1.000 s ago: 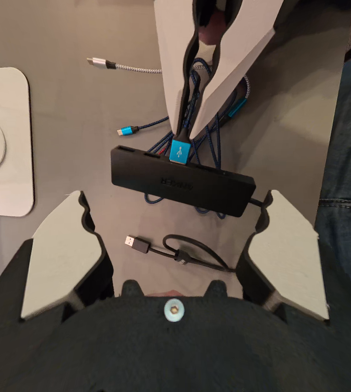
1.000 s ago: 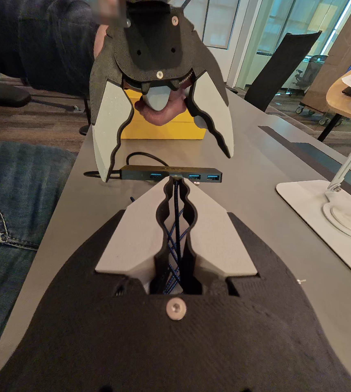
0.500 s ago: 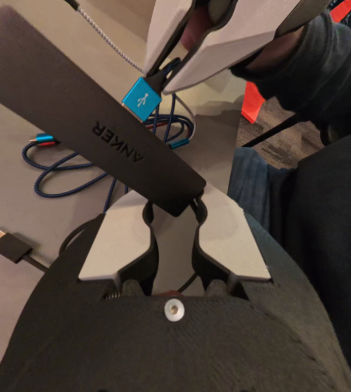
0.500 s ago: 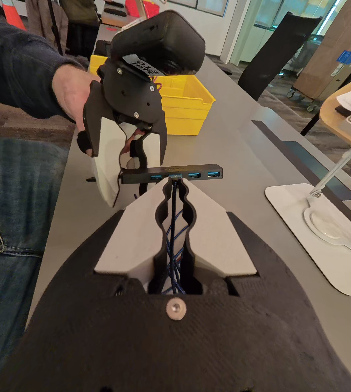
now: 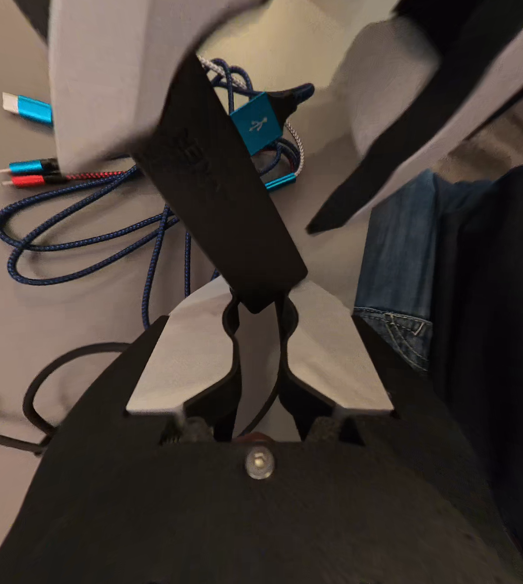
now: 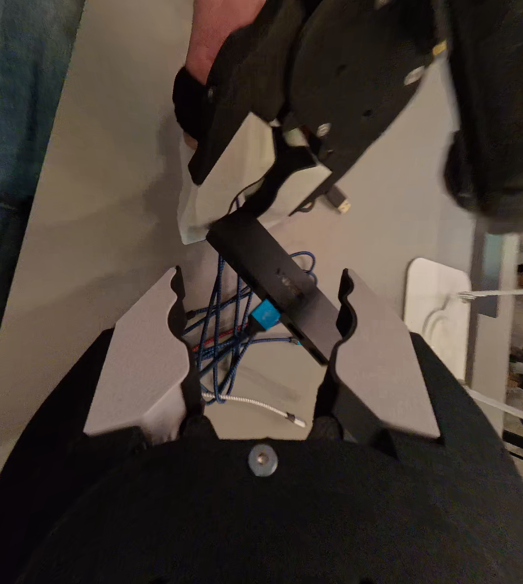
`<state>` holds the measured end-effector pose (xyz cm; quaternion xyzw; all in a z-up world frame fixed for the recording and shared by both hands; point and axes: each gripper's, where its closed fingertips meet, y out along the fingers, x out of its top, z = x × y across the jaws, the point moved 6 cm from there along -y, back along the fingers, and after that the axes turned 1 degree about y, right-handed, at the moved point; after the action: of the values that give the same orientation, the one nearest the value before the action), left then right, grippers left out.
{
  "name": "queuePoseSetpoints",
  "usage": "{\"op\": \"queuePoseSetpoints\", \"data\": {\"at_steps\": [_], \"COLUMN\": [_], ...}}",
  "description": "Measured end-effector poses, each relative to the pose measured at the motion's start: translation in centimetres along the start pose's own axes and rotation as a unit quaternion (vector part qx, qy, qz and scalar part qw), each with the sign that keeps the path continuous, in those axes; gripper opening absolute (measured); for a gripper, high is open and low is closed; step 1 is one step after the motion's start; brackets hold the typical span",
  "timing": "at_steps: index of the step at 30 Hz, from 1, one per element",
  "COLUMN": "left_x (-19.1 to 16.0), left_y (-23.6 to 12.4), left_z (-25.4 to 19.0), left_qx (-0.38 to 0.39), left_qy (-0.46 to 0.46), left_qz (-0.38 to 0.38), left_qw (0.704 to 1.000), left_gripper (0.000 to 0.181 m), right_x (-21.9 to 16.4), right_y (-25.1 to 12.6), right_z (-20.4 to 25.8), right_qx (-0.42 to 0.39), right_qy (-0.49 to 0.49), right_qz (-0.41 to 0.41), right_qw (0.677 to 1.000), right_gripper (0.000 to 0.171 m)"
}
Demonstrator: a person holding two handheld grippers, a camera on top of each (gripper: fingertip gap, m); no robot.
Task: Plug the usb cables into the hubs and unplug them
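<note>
We see dim, warm indoor light in both views. Heavy motion blur smears everything beyond our jaws; the far gripper is soft-edged. Soft shadows fall on the tabletop (image 5: 64,316) ahead of the jaws. Wide-angle stretch shows at the edges. No glare.

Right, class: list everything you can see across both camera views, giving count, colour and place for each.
hub: one, black, held tilted above the table
USB plug: one, blue, seated in the hub's side
braided cables: tangle, count unclear, mostly blue, on the table under the hub
loose connectors: three, two blue and one red, beside the tangle
hub lead: one, black, looped on the table
stand base: one, white, on the table
table: one, grey
jeans: blue, past the table edge
left gripper: shut on the hub's end
right gripper: open, fingers either side of the hub
</note>
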<state>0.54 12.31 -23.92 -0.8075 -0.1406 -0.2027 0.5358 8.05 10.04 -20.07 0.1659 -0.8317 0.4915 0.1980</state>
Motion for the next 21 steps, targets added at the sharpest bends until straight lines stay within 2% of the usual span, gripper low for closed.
{"op": "queuePoseSetpoints", "data": {"at_steps": [1, 4, 5, 6, 7, 8, 9, 14, 18, 19, 21], "left_x": [0.1, 0.1, 0.2, 0.1, 0.2, 0.2, 0.3, -0.8, -2.3, -2.5, -2.8], "left_y": [0.2, 0.5, 0.2, -0.3, -1.0, -1.9, -2.8, -4.9, -4.7, -4.6, -4.4], "left_z": [0.1, 0.1, 0.2, 0.4, 0.5, 0.5, 0.5, 0.0, -0.1, -0.3, -0.6], "left_qx": [0.001, -0.016, -0.002, 0.017, 0.029, 0.039, 0.047, 0.096, 0.127, 0.124, 0.122], "left_qy": [0.011, 0.002, -0.001, -0.004, -0.006, -0.008, -0.008, -0.018, -0.021, -0.022, -0.023], "left_qz": [0.002, 0.013, 0.004, -0.004, -0.017, -0.034, -0.053, -0.095, -0.091, -0.09, -0.094], "left_qw": [1.0, 1.0, 1.0, 1.0, 0.999, 0.999, 0.997, 0.991, 0.987, 0.988, 0.988], "left_gripper": [0.022, 0.025, 0.028, 0.038, 0.047, 0.05, 0.053, 0.06, 0.063, 0.063, 0.063], "right_x": [-0.5, -1.8, -2.1, -2.5, -2.8, -3.2, -3.5, -5.1, -6.8, -7.5, -7.5], "right_y": [0.9, 2.3, 2.4, 2.4, 2.3, 2.1, 1.8, 0.0, 0.1, 0.4, 0.5], "right_z": [0.2, 0.1, 0.0, -0.2, -0.2, -0.1, -0.2, -0.9, 0.1, 0.4, 1.2], "right_qx": [0.012, 0.018, 0.016, 0.007, 0.0, 0.002, -0.005, -0.04, -0.032, -0.027, -0.006], "right_qy": [-0.009, -0.005, 0.013, 0.032, 0.044, 0.056, 0.078, 0.195, 0.267, 0.28, 0.302], "right_qz": [0.014, 0.05, 0.051, 0.054, 0.054, 0.05, 0.042, 0.027, 0.07, 0.096, 0.098], "right_qw": [1.0, 0.999, 0.999, 0.998, 0.998, 0.997, 0.996, 0.98, 0.961, 0.955, 0.948], "right_gripper": [0.09, 0.039, 0.035, 0.032, 0.022, 0.012, 0.01, 0.01, 0.014, 0.029, 0.052]}}
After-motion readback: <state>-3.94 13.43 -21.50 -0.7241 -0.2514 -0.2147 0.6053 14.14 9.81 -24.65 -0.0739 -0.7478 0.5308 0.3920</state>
